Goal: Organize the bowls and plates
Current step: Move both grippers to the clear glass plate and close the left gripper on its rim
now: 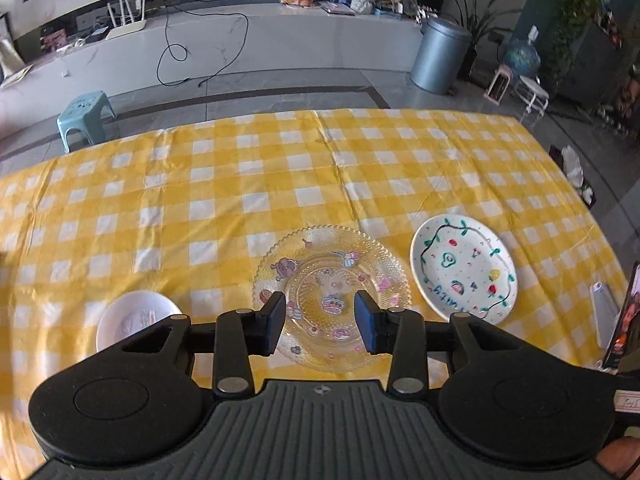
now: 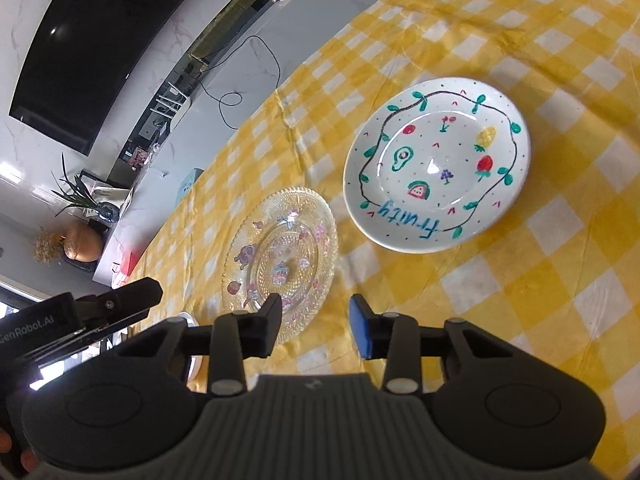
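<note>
A clear glass plate point(image 1: 332, 296) with cartoon stickers lies on the yellow checked tablecloth point(image 1: 240, 184). My left gripper point(image 1: 320, 322) is open and empty, hovering over its near half. A white plate point(image 1: 464, 268) painted with fruit and the word "Fruity" lies to its right. A small white bowl point(image 1: 134, 318) sits to the left, partly hidden by my gripper. In the right wrist view, my right gripper point(image 2: 314, 328) is open and empty, above the cloth between the glass plate point(image 2: 282, 260) and the fruit plate point(image 2: 436, 164). The left gripper's body point(image 2: 80, 320) shows at the left.
The table's far edge point(image 1: 320, 114) gives onto a tiled floor with a teal stool point(image 1: 84, 114) and a grey bin point(image 1: 440, 54). A phone on a stand point(image 1: 624, 320) is at the table's right edge.
</note>
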The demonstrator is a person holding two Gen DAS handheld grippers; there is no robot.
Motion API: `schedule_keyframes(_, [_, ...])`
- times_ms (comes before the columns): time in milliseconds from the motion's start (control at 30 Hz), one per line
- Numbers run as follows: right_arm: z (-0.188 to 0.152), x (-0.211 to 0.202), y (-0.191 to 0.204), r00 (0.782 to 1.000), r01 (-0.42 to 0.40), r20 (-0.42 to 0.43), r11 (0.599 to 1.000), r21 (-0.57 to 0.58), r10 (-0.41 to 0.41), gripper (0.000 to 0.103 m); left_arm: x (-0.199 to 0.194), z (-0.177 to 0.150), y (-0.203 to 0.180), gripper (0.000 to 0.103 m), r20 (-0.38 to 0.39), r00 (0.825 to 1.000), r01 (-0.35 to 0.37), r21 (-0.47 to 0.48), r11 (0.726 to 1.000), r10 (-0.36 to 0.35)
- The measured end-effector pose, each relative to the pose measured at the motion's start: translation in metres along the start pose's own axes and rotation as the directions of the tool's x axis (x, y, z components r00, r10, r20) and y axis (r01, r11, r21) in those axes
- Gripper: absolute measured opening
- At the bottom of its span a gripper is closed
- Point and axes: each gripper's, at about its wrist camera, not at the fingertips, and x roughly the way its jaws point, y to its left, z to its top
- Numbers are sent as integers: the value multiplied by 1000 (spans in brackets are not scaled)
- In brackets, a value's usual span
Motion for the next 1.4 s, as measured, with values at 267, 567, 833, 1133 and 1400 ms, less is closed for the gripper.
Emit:
schedule_keyframes(267, [11,24,3,1000,5,-21,1000,-6,-6,33,57,13,21,42,-145,989,5,60,998,4])
schedule_keyframes(567, [14,44,-6,999,20,-49,1000,21,-19,30,93,21,48,42,-182,983,21,-8,1000,-22])
schedule_keyframes(833, [18,51,-2,999,26,-39,999,24,-25,21,108,18,51,32,-217,976,35,-15,999,-38])
schedule_keyframes(1133, [18,52,2,997,71,-39,997,1,-71,6,106,17,42,26,-215,976,1,54,999,11])
schedule_keyframes(1400, [14,40,1,996,64,-59,998,-15,-65,6,88,8,34,18,-217,975,-32,81,996,49])
